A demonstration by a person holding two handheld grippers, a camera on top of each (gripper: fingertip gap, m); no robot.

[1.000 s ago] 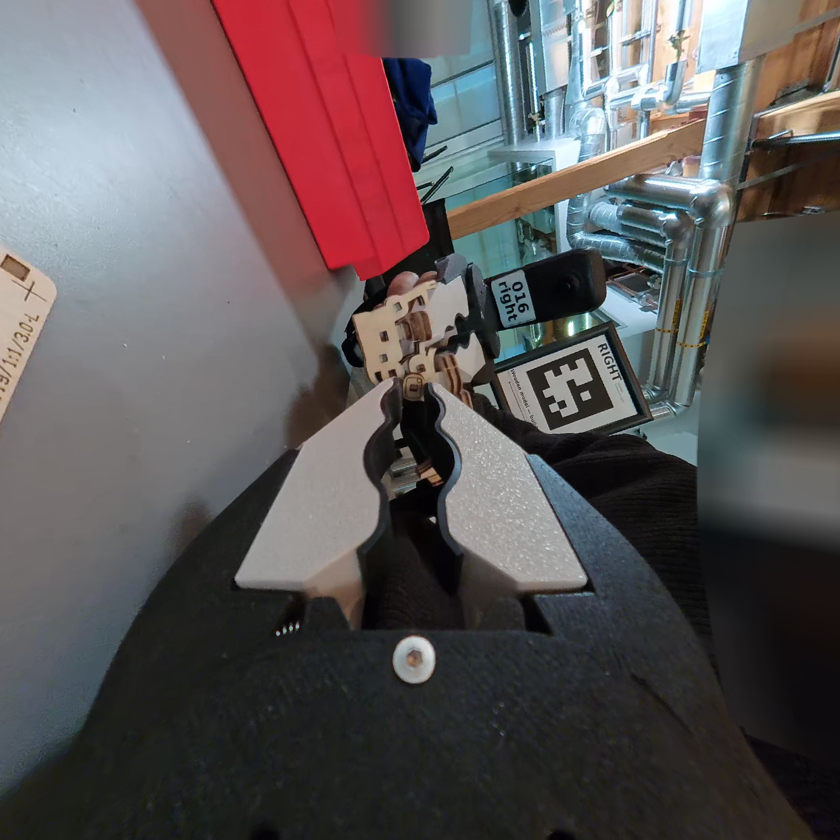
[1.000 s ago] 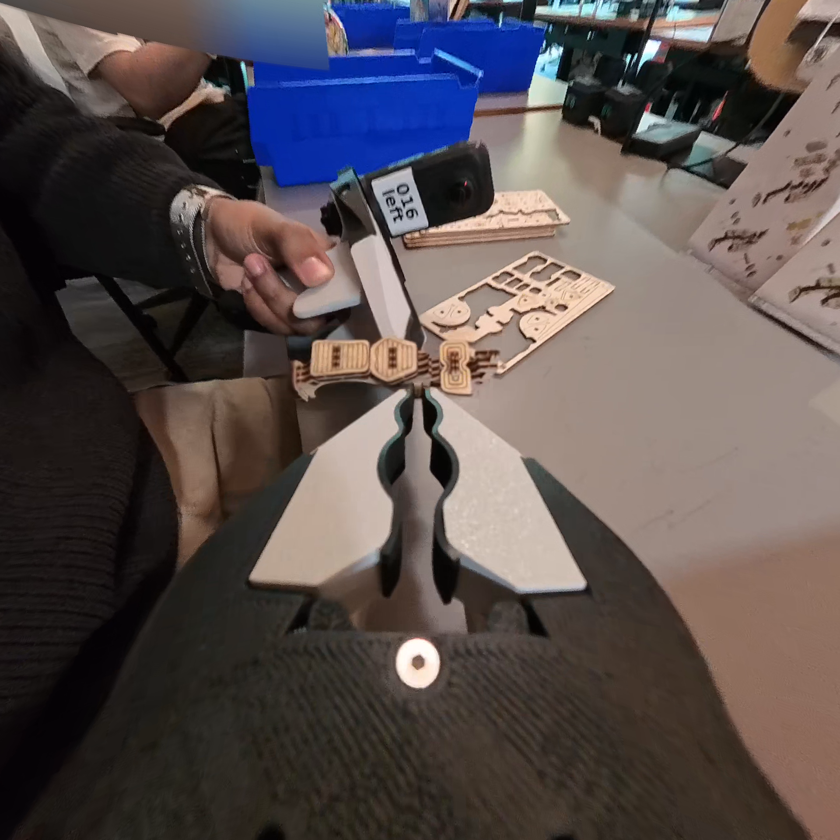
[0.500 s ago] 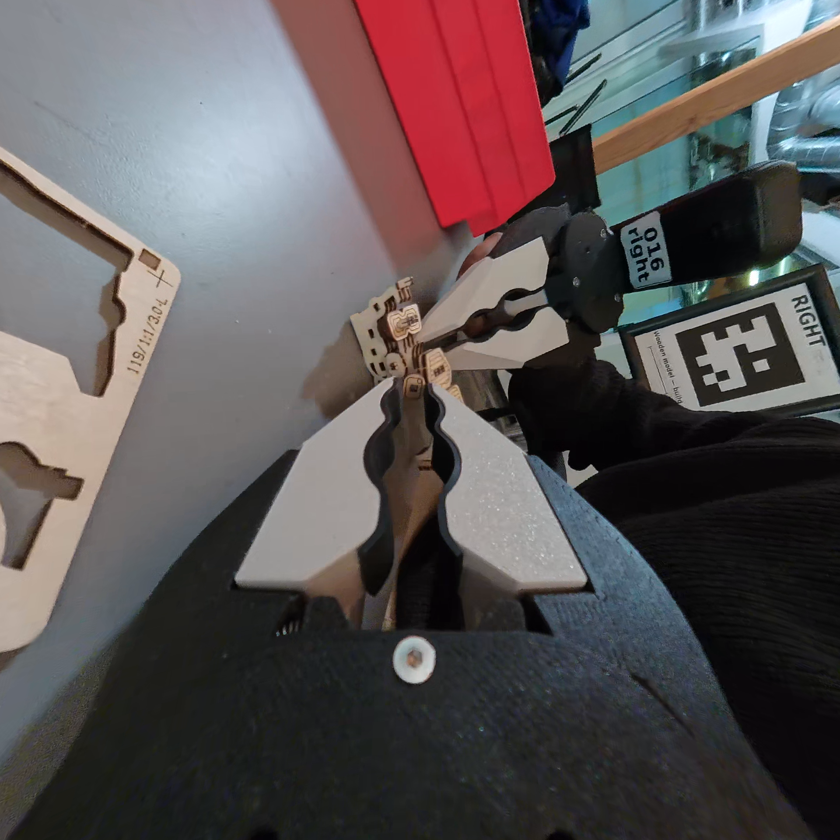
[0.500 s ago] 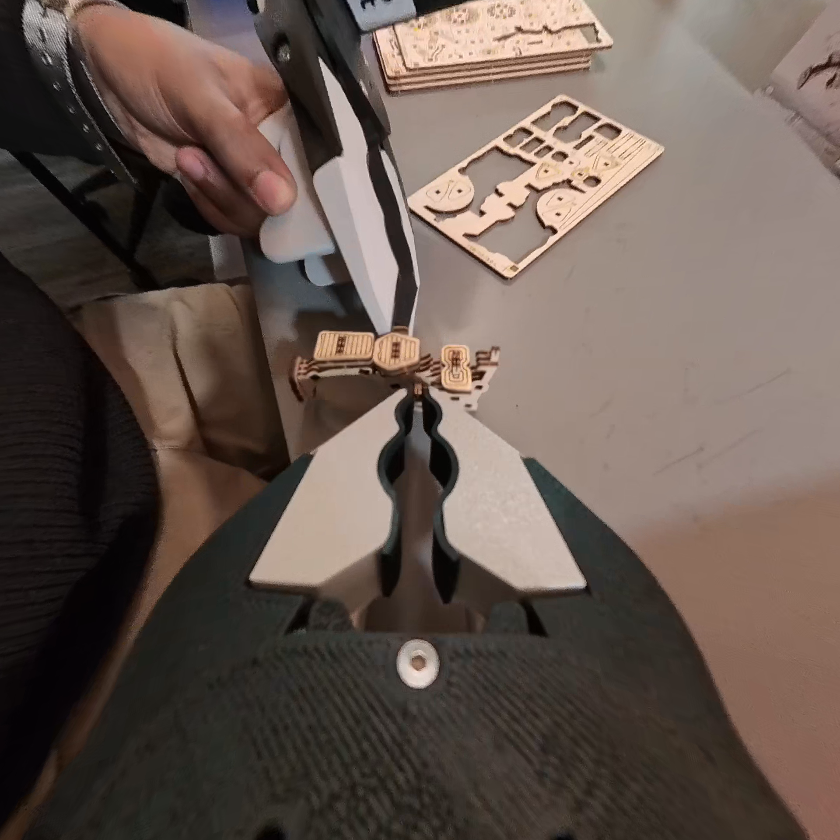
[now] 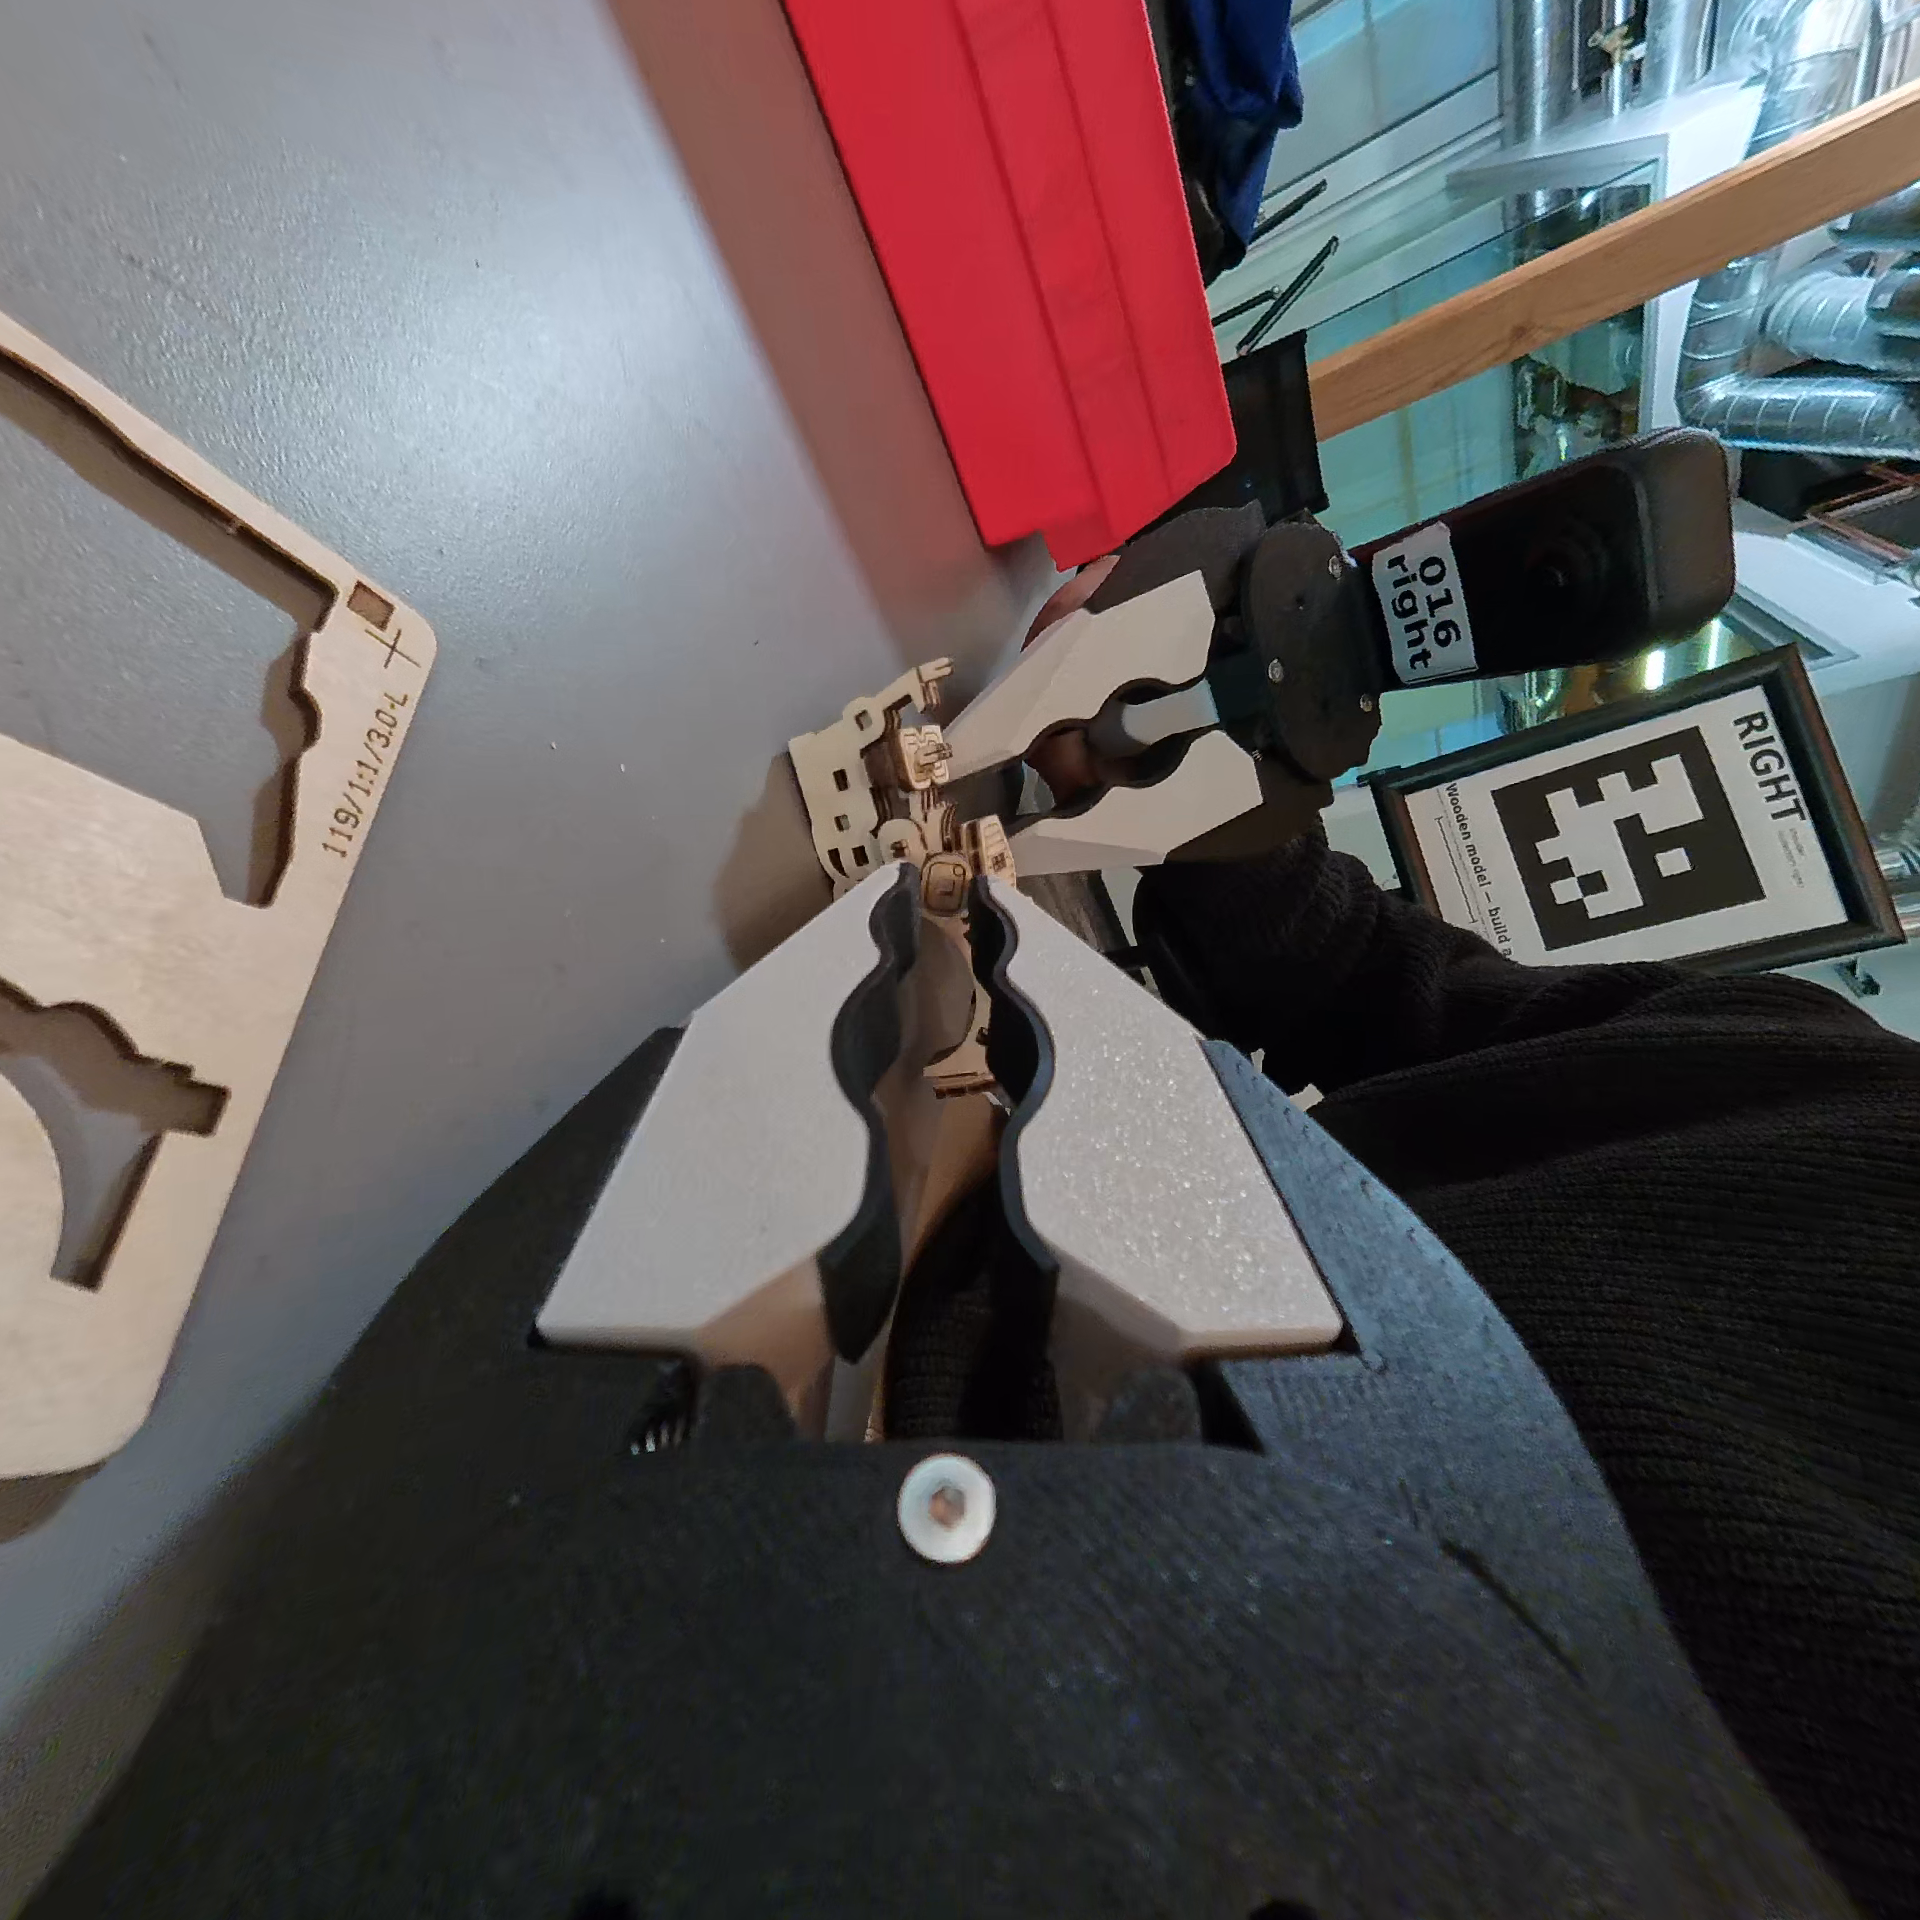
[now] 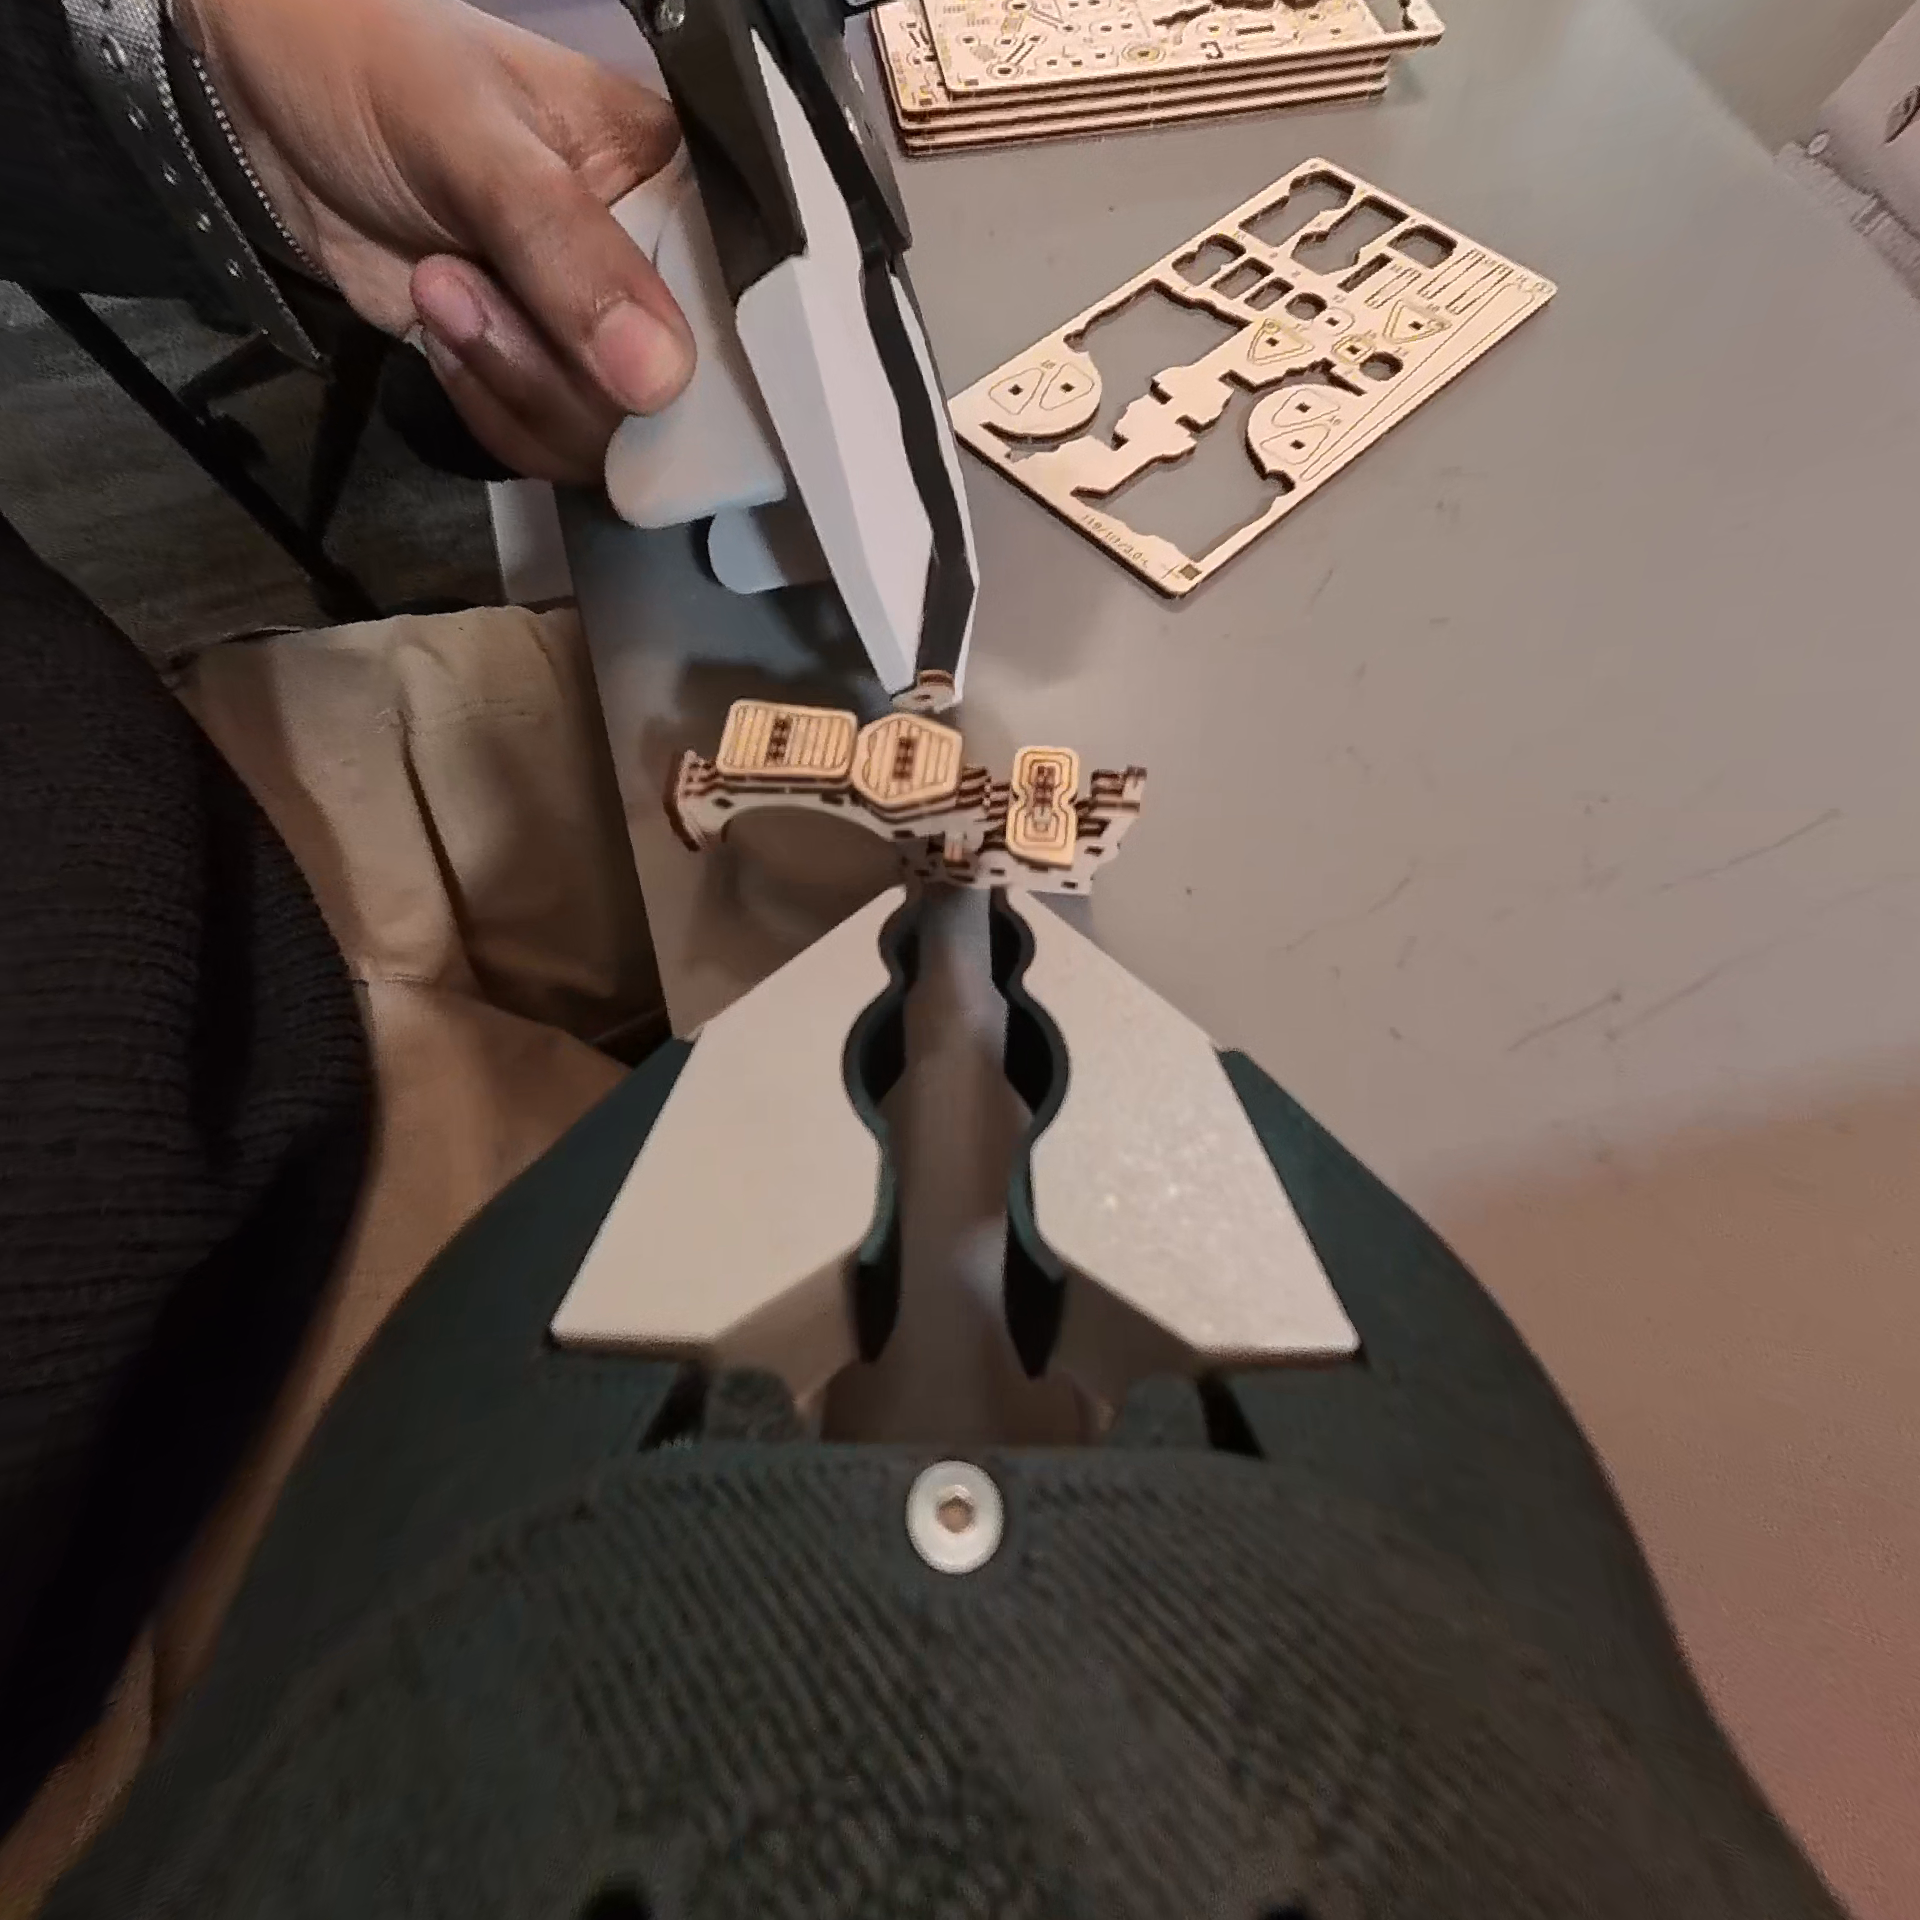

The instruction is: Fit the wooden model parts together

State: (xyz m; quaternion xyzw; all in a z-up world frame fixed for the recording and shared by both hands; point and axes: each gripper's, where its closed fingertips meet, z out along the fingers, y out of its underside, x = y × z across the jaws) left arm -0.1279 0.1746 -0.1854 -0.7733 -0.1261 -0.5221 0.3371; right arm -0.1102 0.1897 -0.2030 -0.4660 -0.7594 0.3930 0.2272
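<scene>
My right gripper [image 6: 954,906] is shut on the lower edge of a small, partly built wooden model [image 6: 904,795] and holds it above the table's front edge. The model has slotted, engraved plates along its top. My left gripper [image 5: 943,881] is shut on a small wooden part [image 5: 943,885]. In the right wrist view the left gripper [image 6: 932,681] reaches down from the upper left, and its small part [image 6: 928,694] sits at the top of the model, beside the middle plate. In the left wrist view the right gripper [image 5: 975,795] holds the model [image 5: 857,795] just beyond my fingertips.
A wooden sheet with cut-out holes [image 6: 1247,395] lies on the grey table [image 6: 1507,831]; it also shows in the left wrist view [image 5: 156,935]. A stack of uncut sheets [image 6: 1143,62] lies farther back. A red bin [image 5: 1018,260] and a framed marker card [image 5: 1642,821] stand nearby. Left and right tips are no more than a few centimetres apart.
My left gripper has swung from beside the model to above it and brought the small part down to the model's top. The right gripper has kept hold of the model.
</scene>
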